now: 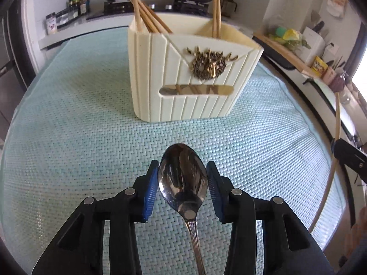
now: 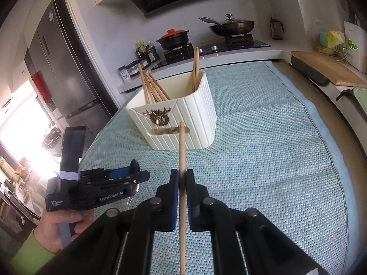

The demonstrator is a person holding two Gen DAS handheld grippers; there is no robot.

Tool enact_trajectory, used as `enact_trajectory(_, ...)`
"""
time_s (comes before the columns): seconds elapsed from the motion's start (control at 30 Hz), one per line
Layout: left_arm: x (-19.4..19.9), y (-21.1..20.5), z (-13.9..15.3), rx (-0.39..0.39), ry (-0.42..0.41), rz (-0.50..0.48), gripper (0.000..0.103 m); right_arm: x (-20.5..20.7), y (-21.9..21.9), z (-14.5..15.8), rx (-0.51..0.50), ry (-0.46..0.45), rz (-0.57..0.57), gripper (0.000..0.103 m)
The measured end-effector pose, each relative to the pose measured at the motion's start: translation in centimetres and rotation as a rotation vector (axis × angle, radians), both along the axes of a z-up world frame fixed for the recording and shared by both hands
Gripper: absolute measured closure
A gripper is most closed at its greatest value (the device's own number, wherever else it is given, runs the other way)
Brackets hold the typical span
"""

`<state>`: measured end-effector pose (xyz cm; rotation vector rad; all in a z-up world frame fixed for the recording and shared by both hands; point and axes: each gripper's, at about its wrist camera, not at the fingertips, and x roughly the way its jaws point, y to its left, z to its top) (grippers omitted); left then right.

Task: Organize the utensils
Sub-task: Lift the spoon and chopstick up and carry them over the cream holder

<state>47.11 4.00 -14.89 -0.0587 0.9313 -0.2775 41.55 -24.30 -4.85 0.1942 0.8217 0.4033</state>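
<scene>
So both tools were loaded here, mid-way through the carry step. Nearest in, the left tongs point(image 1: 182, 178) had the spoon point(image 1: 182, 178) by its bowl, blue pads pressed against either edge, about a bowl's width open, with the handle trailing back under the tool. It was in front of the cream utensil holder point(image 1: 183, 78), well short of it, over the woven teal mat point(image 1: 68, 151) on the counter.

The right tongs point(image 2: 182, 180) were pinched nearly closed around a single wooden chopstick point(image 2: 182, 151), which stuck out forward with its tip pointing at the holder's front face. Also in front of it and not touching.

Further off, the holder already had a bunch of chopsticks point(image 1: 146, 16) leaning in its left compartment and a pair point(image 1: 216, 16) standing in the right one.

My guess is that the next move needs height first: either tool has to lift above the holder's rim, tip its utensil toward upright, then lower it into a compartment before letting go. The chopstick probably goes with the others; I couldn't tell which slot the spoon was meant for.
</scene>
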Motion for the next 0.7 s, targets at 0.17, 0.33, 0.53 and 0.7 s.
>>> enact_trajectory(0.17, -2.3, 1.6, 4.8, -0.049, -0.103, 0.015, 0.062, -0.3, -0.1, 2.2, 0.028, -0.056, 0.005, 0.097)
enact_trajectory(0.33, -3.6, 2.5, 8.1, -0.064, -0.19, 0.039, 0.062, -0.7, 0.4, 4.6, 0.026, -0.119, 0.018, 0.097)
enact_trajectory(0.53, -4.9, 4.6, 10.5, -0.098, -0.257, 0.074, 0.062, -1.3, 1.4, 6.5, 0.017, -0.182, 0.03, 0.097)
enact_trajectory(0.7, -4.6, 5.2, 11.0, -0.106, -0.264, 0.088, 0.062, -1.6, 2.1, 7.4, 0.012, -0.203, 0.04, 0.097)
